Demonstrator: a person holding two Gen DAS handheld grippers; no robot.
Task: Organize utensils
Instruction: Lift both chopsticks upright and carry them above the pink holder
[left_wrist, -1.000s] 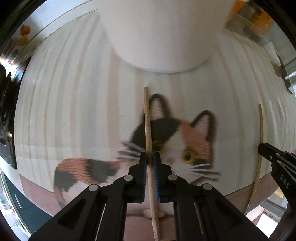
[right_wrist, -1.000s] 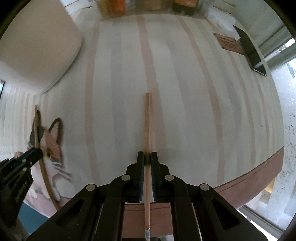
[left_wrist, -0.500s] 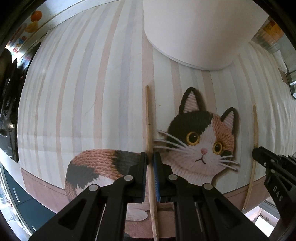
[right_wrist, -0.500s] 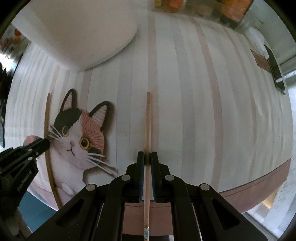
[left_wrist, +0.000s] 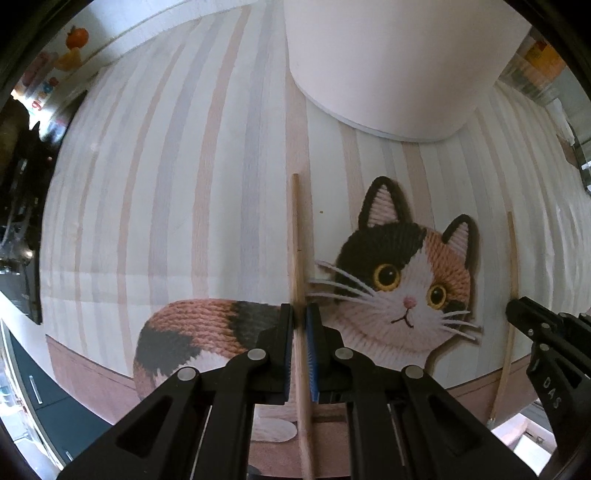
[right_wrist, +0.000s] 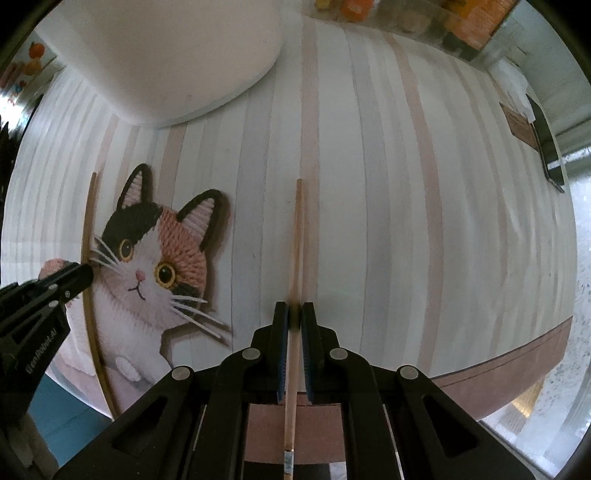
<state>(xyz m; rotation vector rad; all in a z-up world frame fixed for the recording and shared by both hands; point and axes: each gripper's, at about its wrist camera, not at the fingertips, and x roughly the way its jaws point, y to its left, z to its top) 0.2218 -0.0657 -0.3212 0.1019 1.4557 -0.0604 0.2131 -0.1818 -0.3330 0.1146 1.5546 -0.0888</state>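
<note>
My left gripper (left_wrist: 299, 317) is shut on a wooden chopstick (left_wrist: 295, 236) that points forward over the striped tablecloth, just left of the cat-shaped mat (left_wrist: 402, 280). My right gripper (right_wrist: 294, 315) is shut on a second wooden chopstick (right_wrist: 296, 236), held to the right of the cat mat (right_wrist: 147, 258). Each gripper shows in the other's view: the right one (left_wrist: 539, 332) with its chopstick (left_wrist: 511, 258), the left one (right_wrist: 48, 291) with its chopstick (right_wrist: 88, 236). Both sticks are parallel, either side of the cat's head.
A large white round container (left_wrist: 399, 62) stands just beyond the mat; it also shows in the right wrist view (right_wrist: 173, 55). A dark phone-like object (right_wrist: 546, 144) lies far right. Orange packages (right_wrist: 472, 22) line the back edge. The table's front edge (right_wrist: 517, 358) is close.
Both grippers have swung so the cat mat sits between them; the white container has shifted right in the left view and further into the right view. Both stay shut on their chopsticks.
</note>
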